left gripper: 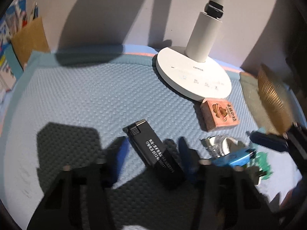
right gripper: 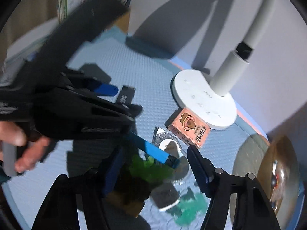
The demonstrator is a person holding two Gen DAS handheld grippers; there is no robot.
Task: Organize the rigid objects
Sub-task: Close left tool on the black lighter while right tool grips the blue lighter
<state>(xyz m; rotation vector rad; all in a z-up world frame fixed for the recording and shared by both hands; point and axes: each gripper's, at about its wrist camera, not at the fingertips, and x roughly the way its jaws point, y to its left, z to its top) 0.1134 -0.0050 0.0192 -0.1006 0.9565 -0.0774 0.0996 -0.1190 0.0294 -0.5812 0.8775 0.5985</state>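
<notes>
Jaws of left gripper (left gripper: pixel 151 153) spread around black lighter (left gripper: pixel 153 153), blue textured mat (left gripper: pixel 86 95), pale wall (left gripper: pixel 115 9)

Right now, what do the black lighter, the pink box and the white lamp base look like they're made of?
Black rectangular lighter: probably matte plastic, white print, shiny metal top.
Pink printed box: likely cardboard, flat printed faces, sharp edges.
White round lamp base: smooth matte, plastic or painted metal; cannot tell.

Lighter (left gripper: pixel 153 151) left of box (left gripper: pixel 219 115), seemingly before lamp base (left gripper: pixel 193 76).
</notes>
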